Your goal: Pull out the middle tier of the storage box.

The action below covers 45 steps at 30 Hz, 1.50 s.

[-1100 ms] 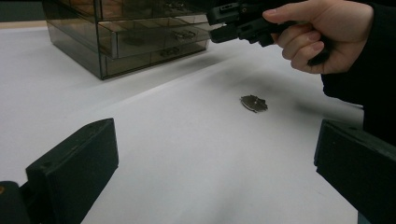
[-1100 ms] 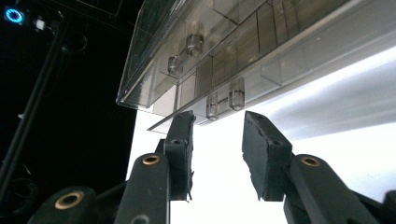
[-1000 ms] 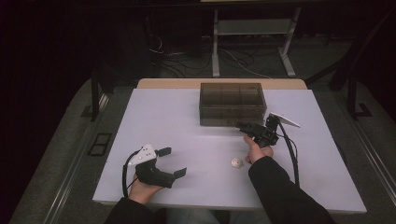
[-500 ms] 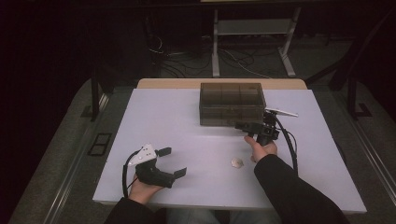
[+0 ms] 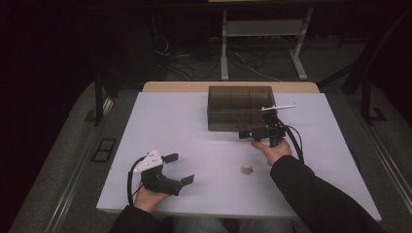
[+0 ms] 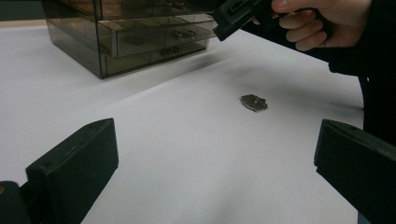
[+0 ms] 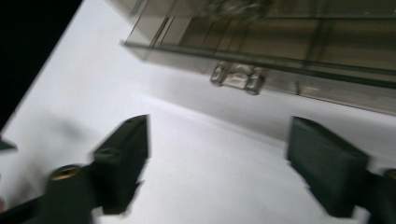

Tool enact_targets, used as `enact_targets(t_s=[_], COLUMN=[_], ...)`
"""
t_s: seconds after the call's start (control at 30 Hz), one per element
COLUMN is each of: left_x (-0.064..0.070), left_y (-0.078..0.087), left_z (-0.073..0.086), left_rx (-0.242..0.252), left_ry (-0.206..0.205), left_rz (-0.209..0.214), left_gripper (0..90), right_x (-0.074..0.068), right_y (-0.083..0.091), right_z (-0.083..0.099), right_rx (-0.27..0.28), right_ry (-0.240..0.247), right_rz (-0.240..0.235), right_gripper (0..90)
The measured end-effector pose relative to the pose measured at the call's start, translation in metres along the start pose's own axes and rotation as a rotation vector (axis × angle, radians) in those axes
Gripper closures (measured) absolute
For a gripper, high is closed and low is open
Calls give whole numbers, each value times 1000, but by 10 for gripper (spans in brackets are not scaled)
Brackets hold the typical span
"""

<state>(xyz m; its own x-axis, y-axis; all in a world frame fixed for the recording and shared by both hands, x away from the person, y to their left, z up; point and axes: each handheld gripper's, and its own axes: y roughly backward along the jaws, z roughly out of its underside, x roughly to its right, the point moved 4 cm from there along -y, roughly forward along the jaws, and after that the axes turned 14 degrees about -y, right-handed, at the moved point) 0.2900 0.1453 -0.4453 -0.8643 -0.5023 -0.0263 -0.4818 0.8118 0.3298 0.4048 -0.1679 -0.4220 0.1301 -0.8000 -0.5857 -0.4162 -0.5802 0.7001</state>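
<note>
A smoky transparent drawer box stands at the far middle of the white table. My right gripper hovers open just in front of it. In the right gripper view the jaws stand wide apart, facing a lower drawer with a metal handle. A small crumpled pale object lies on the table nearer the person, and in the left gripper view. My left gripper rests open near the front left, empty, pointing toward the box and the right gripper.
The table's front edge runs just behind the left hand. Dark floor with cables and a metal stand lies beyond the far edge. Bare white surface spreads left of the box.
My right gripper has shifted a little left and toward the drawer box, tilting as it went. The left gripper and the small object have stayed put.
</note>
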Motion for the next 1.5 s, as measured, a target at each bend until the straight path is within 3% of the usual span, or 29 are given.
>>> enact_targets(t_s=[0.13,0.17,0.3,0.37,0.43,0.53,0.83,1.03,1.2,1.3,1.5], left_x=[0,0,0,0,0,0,0,0,0,-1,0], left_y=[0,0,0,0,0,0,0,0,0,0,0], left_z=[0,0,0,0,0,0,0,0,0,0,-1], left_rx=[0,-1,0,0,1,1,1,2,5,5,7], left_ry=[1,1,2,1,2,2,2,2,2,3,2], left_rz=[1,1,1,1,2,2,3,4,3,4,7], left_gripper=[0,0,0,0,0,0,0,0,0,0,0], right_x=[-6,-9,-15,-17,-18,-21,-33,-34,-35,-35,-32], right_y=[0,0,1,1,1,4,13,12,10,7,-1], right_z=[-2,-2,-4,-6,-7,-11,-24,-32,-35,-34,-39], right_rx=[-44,-57,-89,-96,-119,-107,-140,-175,-203,-230,-210], right_ry=[105,121,232,282,318,413,611,718,818,833,869], right_rz=[34,34,32,35,43,63,6,4,-68,-99,-108], right_gripper=[153,97,96,5,5,6,32,32,33,32,32])
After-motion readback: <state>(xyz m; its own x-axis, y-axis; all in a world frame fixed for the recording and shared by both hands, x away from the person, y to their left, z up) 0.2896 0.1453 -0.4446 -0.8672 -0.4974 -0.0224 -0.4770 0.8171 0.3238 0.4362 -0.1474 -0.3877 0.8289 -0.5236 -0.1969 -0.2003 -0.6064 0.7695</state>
